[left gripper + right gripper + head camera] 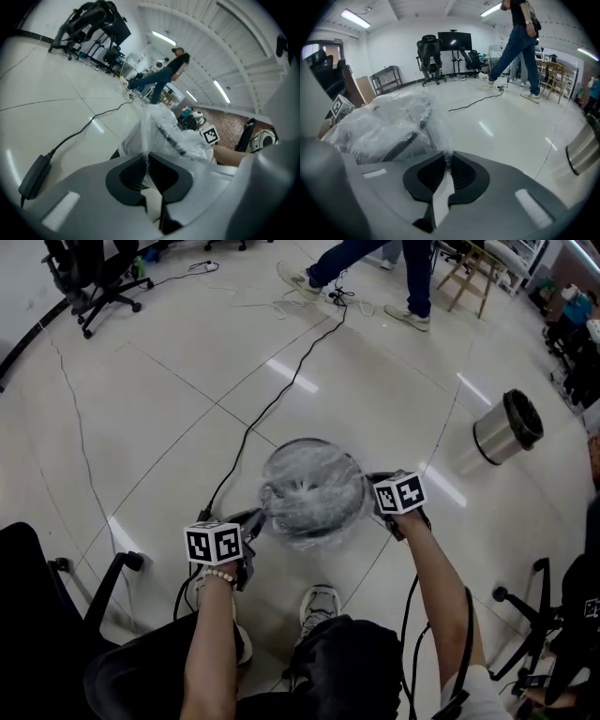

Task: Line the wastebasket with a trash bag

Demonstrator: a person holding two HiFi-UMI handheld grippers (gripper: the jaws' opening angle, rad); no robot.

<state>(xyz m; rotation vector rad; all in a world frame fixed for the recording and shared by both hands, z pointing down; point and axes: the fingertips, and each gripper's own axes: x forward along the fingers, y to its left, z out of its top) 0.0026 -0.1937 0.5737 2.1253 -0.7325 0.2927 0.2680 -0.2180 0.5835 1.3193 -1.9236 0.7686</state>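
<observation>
Trash bag [314, 479], clear film, lies draped over the mouth of the wastebasket [266, 495], a round dark mesh type standing on the tiled floor [187, 409] directly between the two sets of jaws. Left gripper [255, 517]: jaws pressed together, pinching a fold of the bag's edge. In the left gripper view the bag [164, 129] comes straight up out of the closed pinch and bunches just ahead of the jaws. Right gripper [372, 481]: jaws likewise closed on the film, at the opposite side of the basket's rim. In the right gripper view a thin pleat rises from between the jaws, and the crumpled bag [386, 122] sits ahead of them and to their left, with the dark rim showing through. Both grippers point downward toward the basket. Black cable [272, 404] runs off across the floor, ahead of the left jaws. Steel bin [506, 427] lies on its side well off to the right of the right jaws. Person [370, 263] walks far ahead of both.
</observation>
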